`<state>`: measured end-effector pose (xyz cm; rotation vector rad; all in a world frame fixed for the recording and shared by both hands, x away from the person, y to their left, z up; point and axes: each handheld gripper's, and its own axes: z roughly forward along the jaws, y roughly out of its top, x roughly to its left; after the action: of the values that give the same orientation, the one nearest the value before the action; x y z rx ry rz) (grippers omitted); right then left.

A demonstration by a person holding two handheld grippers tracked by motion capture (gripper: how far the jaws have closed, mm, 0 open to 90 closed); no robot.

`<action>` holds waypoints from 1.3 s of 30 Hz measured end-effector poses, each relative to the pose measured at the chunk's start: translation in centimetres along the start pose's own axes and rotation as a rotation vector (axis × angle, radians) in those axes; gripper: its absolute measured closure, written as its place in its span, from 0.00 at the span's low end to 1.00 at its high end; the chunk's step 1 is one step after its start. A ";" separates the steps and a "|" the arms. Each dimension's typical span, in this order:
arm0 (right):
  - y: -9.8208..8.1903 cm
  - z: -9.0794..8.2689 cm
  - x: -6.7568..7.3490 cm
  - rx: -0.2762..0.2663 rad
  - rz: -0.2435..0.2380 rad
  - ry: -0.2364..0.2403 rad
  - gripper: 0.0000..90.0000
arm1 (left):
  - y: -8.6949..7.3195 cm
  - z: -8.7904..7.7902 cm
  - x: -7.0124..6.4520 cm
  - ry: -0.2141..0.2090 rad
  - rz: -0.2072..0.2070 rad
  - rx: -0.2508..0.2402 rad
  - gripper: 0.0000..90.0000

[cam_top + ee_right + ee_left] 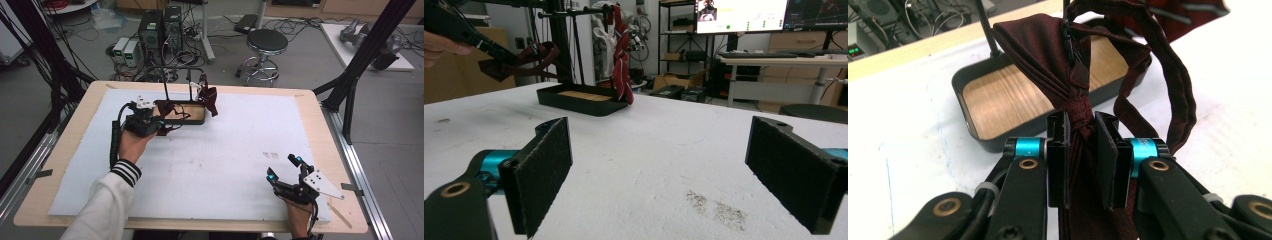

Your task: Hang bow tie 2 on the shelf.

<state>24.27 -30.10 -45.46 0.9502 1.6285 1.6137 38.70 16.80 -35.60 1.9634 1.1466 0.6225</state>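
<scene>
A wooden table (306, 107) is standing on a grey floor. A big white sheet (240, 150) is lying flat on the table and covering most of its top, so only a strip of wood is showing all around the sheet. A black tray (192, 120) with a wooden bottom is sitting on the sheet, near the far edge of the sheet. A small dark smudge (270, 155) is marking the sheet, well apart from the tray, toward the near right.
</scene>
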 end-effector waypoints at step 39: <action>0.0 0.0 0.0 0.000 -0.003 0.000 0.12 | 3.3 -1.9 0.8 0.192 0.010 -0.287 0.85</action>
<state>24.24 -30.08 -45.47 0.9476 1.6293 1.6122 39.37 17.19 -31.83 1.6932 1.0934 0.9432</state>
